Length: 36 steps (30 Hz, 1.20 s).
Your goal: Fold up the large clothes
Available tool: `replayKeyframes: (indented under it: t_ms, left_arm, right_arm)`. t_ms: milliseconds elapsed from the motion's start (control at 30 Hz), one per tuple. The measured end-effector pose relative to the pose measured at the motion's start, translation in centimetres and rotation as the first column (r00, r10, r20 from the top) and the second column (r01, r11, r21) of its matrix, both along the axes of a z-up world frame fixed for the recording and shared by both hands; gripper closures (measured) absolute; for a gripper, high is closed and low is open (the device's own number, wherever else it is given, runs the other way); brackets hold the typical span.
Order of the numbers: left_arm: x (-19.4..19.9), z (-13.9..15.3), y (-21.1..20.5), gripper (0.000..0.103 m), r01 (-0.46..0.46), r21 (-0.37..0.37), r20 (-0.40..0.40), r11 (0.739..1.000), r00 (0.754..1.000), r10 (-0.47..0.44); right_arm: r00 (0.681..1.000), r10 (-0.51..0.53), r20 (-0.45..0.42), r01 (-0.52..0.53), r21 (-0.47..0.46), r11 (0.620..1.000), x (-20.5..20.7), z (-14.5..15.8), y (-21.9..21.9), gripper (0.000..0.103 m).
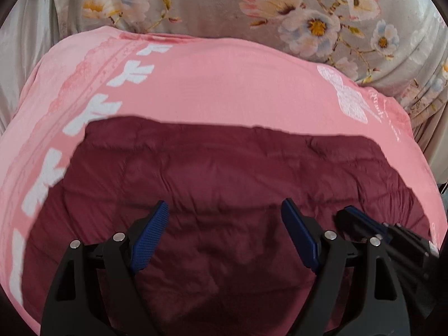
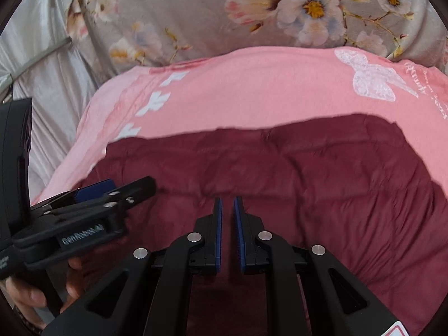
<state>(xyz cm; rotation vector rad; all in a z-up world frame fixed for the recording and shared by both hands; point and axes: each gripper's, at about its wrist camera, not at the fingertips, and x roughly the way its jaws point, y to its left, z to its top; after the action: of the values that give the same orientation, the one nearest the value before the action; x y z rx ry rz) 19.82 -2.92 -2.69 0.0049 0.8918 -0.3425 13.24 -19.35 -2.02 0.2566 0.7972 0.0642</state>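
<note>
A dark maroon quilted garment [image 1: 218,168] lies spread flat on a pink blanket [image 1: 224,84]; it also shows in the right wrist view [image 2: 308,173]. My left gripper [image 1: 225,207] hovers over its near part with jaws wide open and empty. My right gripper [image 2: 227,203] is over the garment's middle, its blue pads a narrow gap apart with nothing between them. The right gripper [image 1: 364,224] appears at the left view's right edge. The left gripper [image 2: 106,193] appears at the right view's left side, held by a hand.
The pink blanket [image 2: 252,89] carries white prints and a white butterfly [image 2: 366,78]. Beyond it lies a grey floral bedsheet [image 1: 212,5], also in the right wrist view [image 2: 196,8]. Silvery grey fabric [image 2: 47,64] hangs at the left.
</note>
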Motion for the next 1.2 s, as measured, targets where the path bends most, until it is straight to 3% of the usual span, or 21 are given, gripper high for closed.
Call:
replayKeyframes:
  t_ms: [233,400,1200]
  left_arm:
    - [-0.8,-2.3,-0.9,0.022,-0.018,0.072,0.055,0.997,0.998,0.014]
    - [-1.0,-3.1,-1.1,0.021,-0.024,0.095,0.081,0.995,0.997,0.017]
    - [-0.6,-3.7,-1.7,0.02,-0.033,0.135,0.064,0.99,0.998,0.024]
  right_arm:
    - [1.0,-0.026,-0.007,0.025,-0.083,0.996,-0.7,-2.3,1.2,0.095]
    - [0.999,-0.029,-0.017,0.027,-0.064,0.998,-0.7,-3.0,0.7,0.095]
    - [0.999,-0.036,-0.029,0.034,-0.055,0.998,-0.3,-3.4,0.3,0.098]
